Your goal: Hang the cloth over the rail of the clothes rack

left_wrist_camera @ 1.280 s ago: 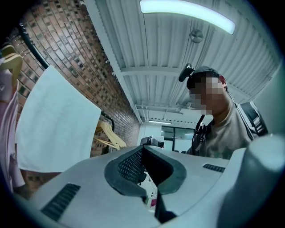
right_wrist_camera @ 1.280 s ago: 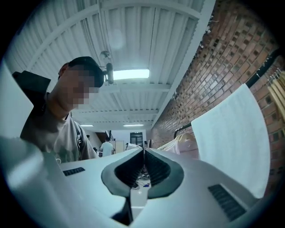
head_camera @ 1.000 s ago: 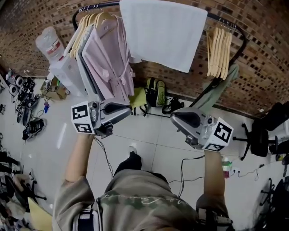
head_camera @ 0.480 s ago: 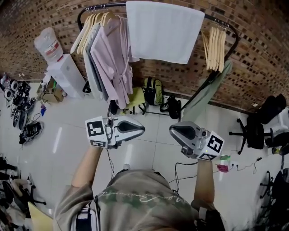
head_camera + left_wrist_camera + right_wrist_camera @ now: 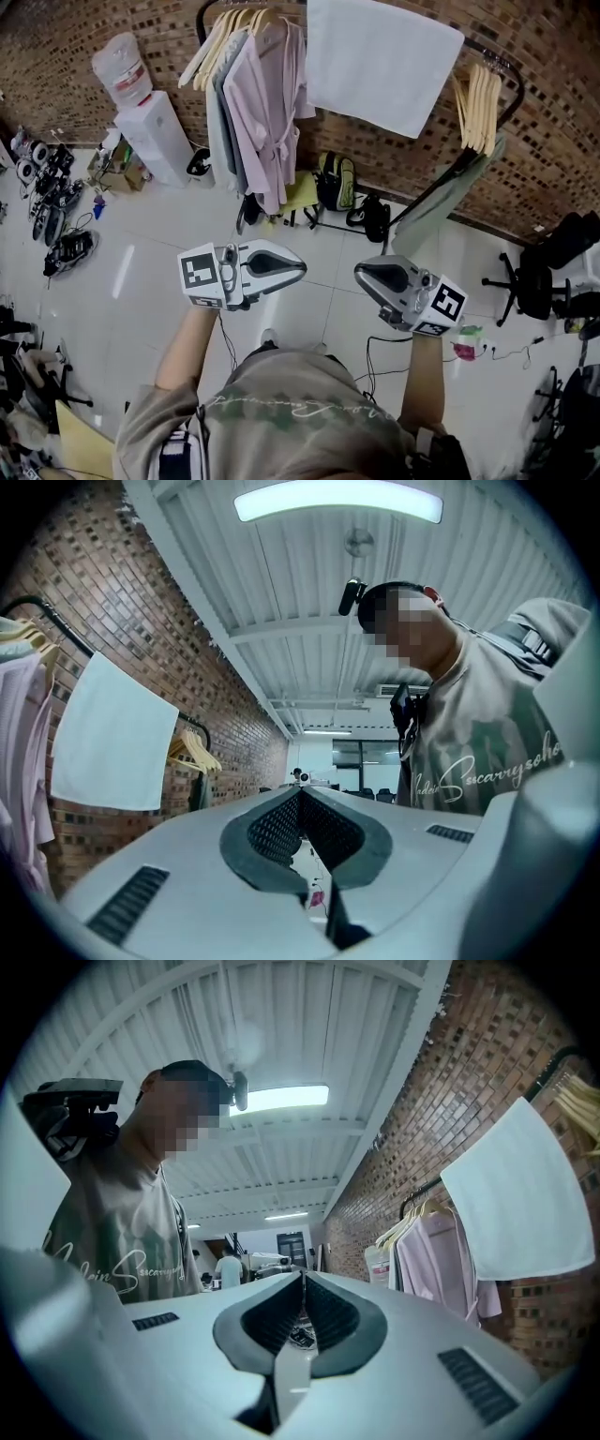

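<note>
The cloth [image 5: 384, 61] hangs over the rail [image 5: 487, 54], apparently settled, so the task looks done; the left claw [image 5: 298, 266] and right claw [image 5: 361, 272] are closed, empty, well clear.

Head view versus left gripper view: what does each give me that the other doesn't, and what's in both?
Only the head view: the left gripper and right gripper together, held short of the rail above the floor, plus the water dispenser and backpack. Only the left gripper view: its jaws shut with nothing between them, and the ceiling light. Both: the white cloth draped over the rail, the wooden hangers, the pink robe and the brick wall.
</note>
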Demonstrator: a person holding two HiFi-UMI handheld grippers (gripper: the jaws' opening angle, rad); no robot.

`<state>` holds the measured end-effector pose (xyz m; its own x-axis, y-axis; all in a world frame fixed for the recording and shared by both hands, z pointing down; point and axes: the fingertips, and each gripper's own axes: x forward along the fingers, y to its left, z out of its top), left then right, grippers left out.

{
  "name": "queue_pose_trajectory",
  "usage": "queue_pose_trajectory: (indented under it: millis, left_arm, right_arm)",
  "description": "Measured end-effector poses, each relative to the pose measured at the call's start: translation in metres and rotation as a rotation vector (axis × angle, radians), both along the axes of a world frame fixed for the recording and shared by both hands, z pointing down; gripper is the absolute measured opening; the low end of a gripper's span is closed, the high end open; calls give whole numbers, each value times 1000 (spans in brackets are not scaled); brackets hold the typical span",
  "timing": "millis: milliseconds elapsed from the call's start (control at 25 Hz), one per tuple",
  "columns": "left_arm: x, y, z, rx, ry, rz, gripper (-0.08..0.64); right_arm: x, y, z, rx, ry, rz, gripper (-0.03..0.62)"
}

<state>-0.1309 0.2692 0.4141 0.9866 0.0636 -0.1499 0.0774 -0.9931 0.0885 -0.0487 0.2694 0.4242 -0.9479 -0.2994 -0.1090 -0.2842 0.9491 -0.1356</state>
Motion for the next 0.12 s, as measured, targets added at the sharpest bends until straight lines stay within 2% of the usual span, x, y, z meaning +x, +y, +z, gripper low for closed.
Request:
queue_pose_trajectory:
  millis: [120]
  left_arm:
    - [-7,1,-3,-2,21,4,6]
  right_arm:
    - [-5,-3,-2,2,9,-2,20]
